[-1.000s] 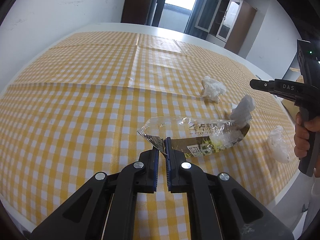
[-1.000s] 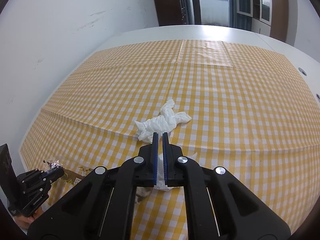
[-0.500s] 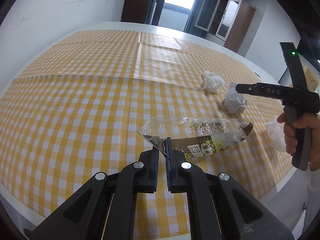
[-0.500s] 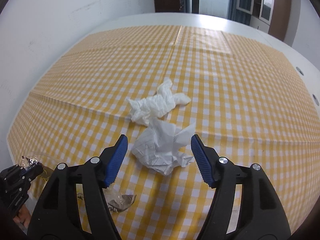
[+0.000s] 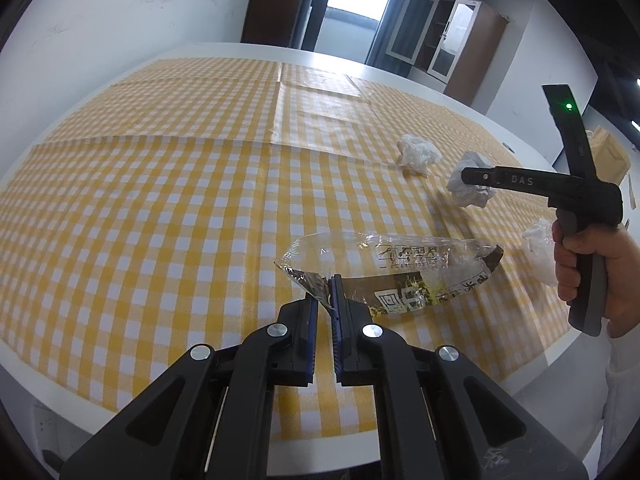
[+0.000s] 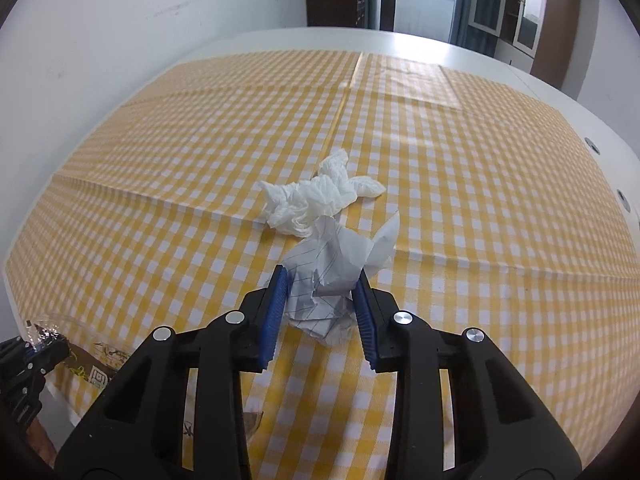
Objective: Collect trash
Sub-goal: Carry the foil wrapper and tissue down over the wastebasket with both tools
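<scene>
A clear plastic wrapper (image 5: 400, 264) with brown print lies on the yellow checked cloth. My left gripper (image 5: 324, 280) is shut on its near corner. My right gripper (image 6: 320, 276) is closing on a crumpled ball of lined paper (image 6: 332, 252), and both blue pads press its sides. In the left wrist view the right gripper (image 5: 466, 174) reaches over that paper ball (image 5: 468, 196), held by a person's hand (image 5: 580, 256). A crumpled white tissue (image 6: 312, 200) lies just beyond the paper. The wrapper (image 6: 100, 360) and my left gripper (image 6: 40, 344) show at the lower left of the right wrist view.
Another white crumpled piece (image 5: 538, 240) lies near the table's right edge, behind the hand. A scrap of clear plastic (image 6: 252, 420) sits under my right gripper. The white table rim (image 5: 540, 364) runs close in front. A brown paper bag (image 5: 608, 152) stands off the table at right.
The right gripper let the lined paper drop onto the cloth, opened wide, then sank and closed round it again. The left gripper kept its grip on the wrapper and shifted slightly.
</scene>
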Available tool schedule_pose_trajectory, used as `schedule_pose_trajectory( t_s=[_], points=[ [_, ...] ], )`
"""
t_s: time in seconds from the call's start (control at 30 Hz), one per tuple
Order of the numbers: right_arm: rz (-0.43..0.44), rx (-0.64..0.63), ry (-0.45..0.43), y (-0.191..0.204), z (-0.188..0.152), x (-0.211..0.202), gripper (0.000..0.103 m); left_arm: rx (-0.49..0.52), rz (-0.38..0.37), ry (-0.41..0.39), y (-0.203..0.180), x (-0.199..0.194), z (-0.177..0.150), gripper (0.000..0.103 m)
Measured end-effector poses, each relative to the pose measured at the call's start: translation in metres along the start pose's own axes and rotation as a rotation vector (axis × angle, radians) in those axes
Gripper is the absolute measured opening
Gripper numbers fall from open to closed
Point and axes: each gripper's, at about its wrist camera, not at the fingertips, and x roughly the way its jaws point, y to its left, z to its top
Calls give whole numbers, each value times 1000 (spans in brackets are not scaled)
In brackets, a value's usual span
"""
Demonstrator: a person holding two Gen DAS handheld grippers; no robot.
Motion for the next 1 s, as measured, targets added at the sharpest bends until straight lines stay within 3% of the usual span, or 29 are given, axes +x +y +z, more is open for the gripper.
schedule_pose_trajectory(
  t_s=[0.57, 0.8, 1.0],
  points=[
    [56, -22, -168, -2, -67, -102, 31, 55, -8, -94, -24, -70, -36, 5],
    [93, -26, -226, -5, -112, -147, 31, 78, -19, -118, -32, -101, -64, 5],
    [118, -29, -226, -6, -157, -167, 31, 107, -20, -97, -35, -110, -98, 5]
  ],
)
